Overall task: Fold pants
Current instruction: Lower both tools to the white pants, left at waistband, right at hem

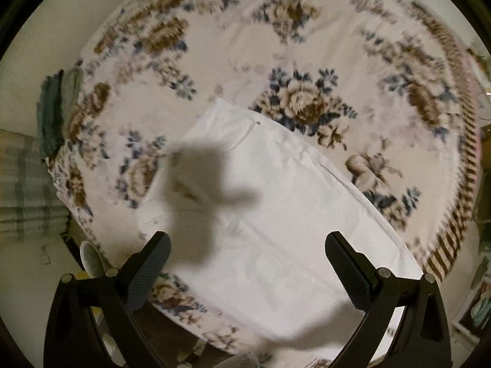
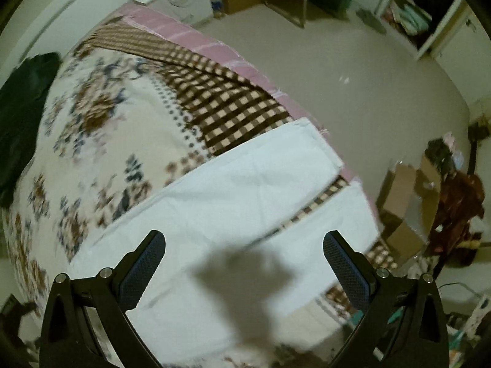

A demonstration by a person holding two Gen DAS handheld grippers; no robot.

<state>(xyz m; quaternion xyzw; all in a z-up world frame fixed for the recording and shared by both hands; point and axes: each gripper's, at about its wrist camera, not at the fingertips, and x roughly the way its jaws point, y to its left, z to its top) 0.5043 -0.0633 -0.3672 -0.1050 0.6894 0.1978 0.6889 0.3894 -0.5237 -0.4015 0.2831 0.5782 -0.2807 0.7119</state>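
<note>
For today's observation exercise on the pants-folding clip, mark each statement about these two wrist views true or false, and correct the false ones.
1. The white pants lie spread on a floral blanket. True.
2. The left gripper is clamped on the waistband. False: its jaws stand wide apart above the fabric, holding nothing.
3. The right gripper is open. True.
4. In the right wrist view, the two pant legs end near the blanket's checked border. True.
5. The pants are dark green. False: they are white; a dark green item lies apart at the blanket's far edge.
6. The pants are already folded into a small square. False: both legs lie extended.
</note>
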